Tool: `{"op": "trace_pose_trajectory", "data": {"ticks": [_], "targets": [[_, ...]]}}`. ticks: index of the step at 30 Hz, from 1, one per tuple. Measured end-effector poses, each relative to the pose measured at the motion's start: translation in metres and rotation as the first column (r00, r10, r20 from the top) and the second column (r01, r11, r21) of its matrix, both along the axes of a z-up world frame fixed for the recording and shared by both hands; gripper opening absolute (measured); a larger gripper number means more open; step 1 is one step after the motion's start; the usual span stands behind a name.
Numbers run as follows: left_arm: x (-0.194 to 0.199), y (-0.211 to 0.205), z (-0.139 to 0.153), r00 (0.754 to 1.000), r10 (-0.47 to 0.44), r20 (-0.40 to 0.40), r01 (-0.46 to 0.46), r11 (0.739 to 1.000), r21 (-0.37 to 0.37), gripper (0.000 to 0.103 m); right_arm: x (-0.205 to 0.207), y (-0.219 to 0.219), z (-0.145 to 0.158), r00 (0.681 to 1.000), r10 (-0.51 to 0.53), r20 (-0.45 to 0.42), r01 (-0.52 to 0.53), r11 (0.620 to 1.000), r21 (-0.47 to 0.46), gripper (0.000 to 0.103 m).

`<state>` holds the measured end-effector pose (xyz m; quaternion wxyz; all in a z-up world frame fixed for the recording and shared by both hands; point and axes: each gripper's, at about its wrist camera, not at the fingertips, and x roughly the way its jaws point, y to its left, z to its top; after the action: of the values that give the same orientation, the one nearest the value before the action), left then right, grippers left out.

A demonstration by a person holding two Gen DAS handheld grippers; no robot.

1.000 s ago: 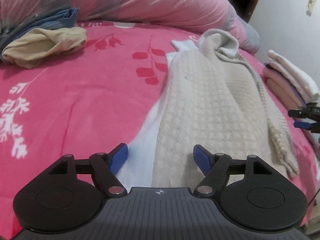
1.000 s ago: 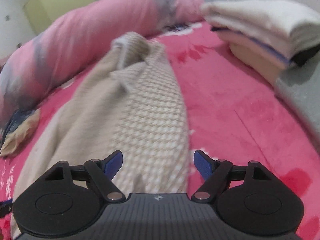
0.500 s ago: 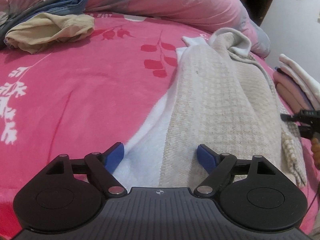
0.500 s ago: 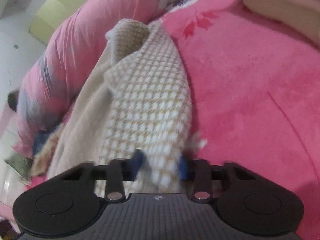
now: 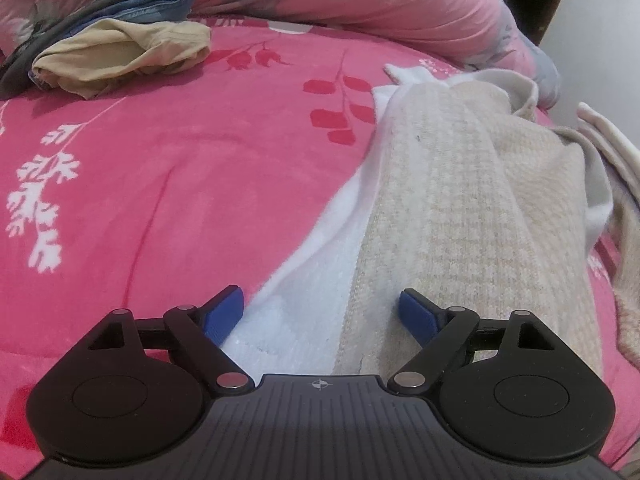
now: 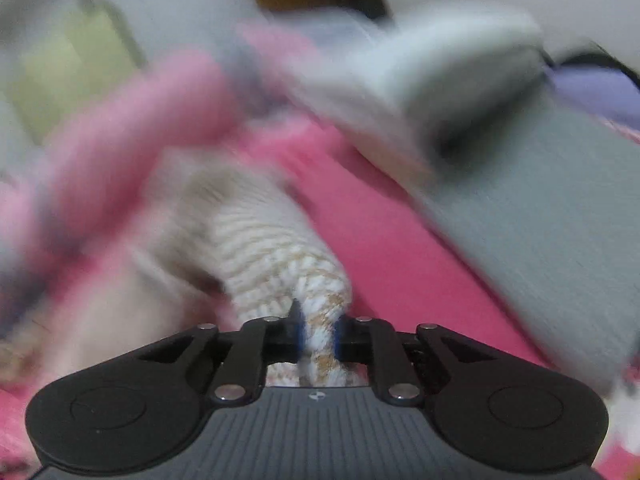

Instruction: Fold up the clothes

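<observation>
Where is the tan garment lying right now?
In the left wrist view, the tan garment lies crumpled at the upper left of the pink bedspread, just in front of the blue jeans and far left of the cream sweater.

Left gripper [image 5: 322,314] sits low with its blue-tipped fingers [image 5: 224,312] spread wide. Right gripper [image 6: 318,334] has its fingers pinched tight together, a fold of knit sweater [image 6: 280,256] clamped between them.

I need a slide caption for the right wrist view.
Right gripper shut on a beige knit garment, lifting it above the pink bedsheet.
</observation>
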<state>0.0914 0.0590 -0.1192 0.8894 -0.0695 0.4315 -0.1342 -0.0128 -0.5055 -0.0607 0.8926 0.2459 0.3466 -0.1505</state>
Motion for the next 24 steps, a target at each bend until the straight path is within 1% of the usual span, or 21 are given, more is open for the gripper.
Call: {"op": "trace_pose_trajectory", "data": {"ticks": [1,2,3,5,6,9,11,13,15,17,21,24], "targets": [[0.0,0.0,0.001,1.0,0.004,-0.003,-0.004,1.0,-0.001,0.086,-0.002,-0.001,-0.012,0.999,-0.016,-0.043,0.015,1.0,-0.013,0.028],[0.0,0.001,0.002,1.0,0.01,-0.005,-0.01,1.0,0.001,0.086,-0.004,-0.002,-0.023,0.996,-0.032,-0.086,0.03,0.999,-0.026,0.037],[-0.002,0.002,0.004,1.0,0.016,-0.004,-0.016,1.0,0.004,0.086,-0.011,0.002,-0.018,0.996,-0.051,-0.068,0.047,0.997,-0.058,0.045],[-0.007,0.004,0.007,1.0,0.021,0.009,-0.021,1.0,0.004,0.086,-0.026,0.011,0.0,0.996,-0.087,0.003,0.086,0.988,-0.129,0.053],[-0.01,0.005,0.007,1.0,0.019,0.013,-0.019,1.0,0.002,0.086,-0.033,0.016,0.008,0.994,-0.102,0.039,0.108,0.981,-0.163,0.054],[-0.016,0.01,0.007,1.0,0.021,0.019,-0.021,1.0,0.003,0.086,-0.043,0.036,0.038,0.987,-0.101,0.122,0.13,0.957,-0.259,0.055],[-0.021,0.014,0.009,0.999,0.024,0.03,-0.024,1.0,-0.003,0.086,-0.034,0.053,0.035,0.994,-0.026,0.106,0.048,0.977,-0.208,0.056],[-0.027,0.017,0.011,0.998,0.036,0.044,-0.035,0.999,-0.022,0.086,-0.022,0.07,0.03,0.994,0.059,0.088,-0.046,0.989,-0.142,0.061],[-0.034,0.019,0.012,0.997,0.045,0.06,-0.042,0.998,-0.047,0.086,-0.011,0.088,0.025,0.987,0.144,0.075,-0.139,0.988,-0.073,0.063],[-0.04,0.02,0.011,0.997,0.048,0.067,-0.044,0.997,-0.061,0.086,0.001,0.106,0.02,0.971,0.23,0.069,-0.23,0.973,-0.003,0.063],[-0.044,0.021,0.008,0.996,0.044,0.079,-0.039,0.997,-0.065,0.086,0.022,0.124,-0.012,0.971,0.24,0.024,-0.241,0.969,0.054,0.061],[-0.046,0.023,0.006,0.995,0.039,0.088,-0.033,0.997,-0.071,0.086,0.041,0.126,-0.034,0.975,0.223,-0.009,-0.221,0.972,0.078,0.054]]}}
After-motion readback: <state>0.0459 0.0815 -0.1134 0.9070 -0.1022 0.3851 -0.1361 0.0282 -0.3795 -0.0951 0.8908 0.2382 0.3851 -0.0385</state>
